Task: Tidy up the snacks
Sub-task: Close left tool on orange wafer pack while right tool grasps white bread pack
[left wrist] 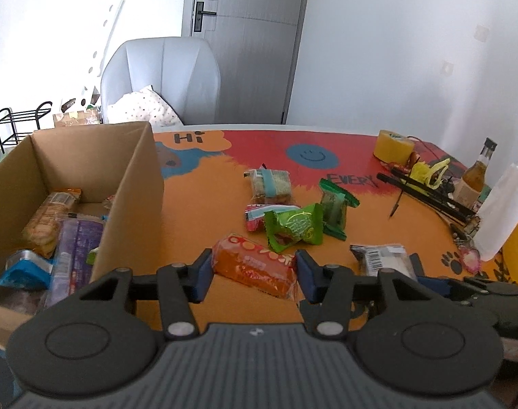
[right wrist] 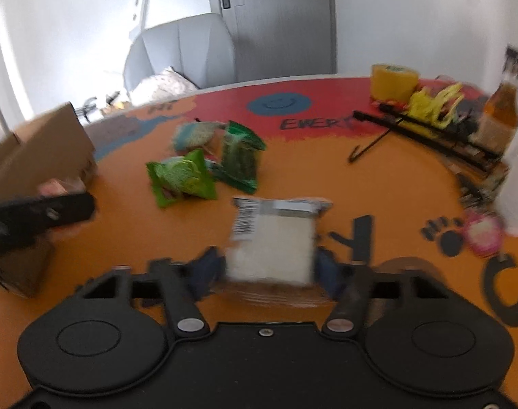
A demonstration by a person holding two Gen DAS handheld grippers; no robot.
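Left hand-held gripper [left wrist: 253, 272] clamping orange snack packet [left wrist: 255, 269]

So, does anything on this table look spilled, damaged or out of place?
Nothing looks spilled or torn. The oddities are minor: a bright green packet lies on top of a red-and-white one rather than flat, and non-snack clutter, a yellow tape roll and a bottle, crowds the far right of the table.
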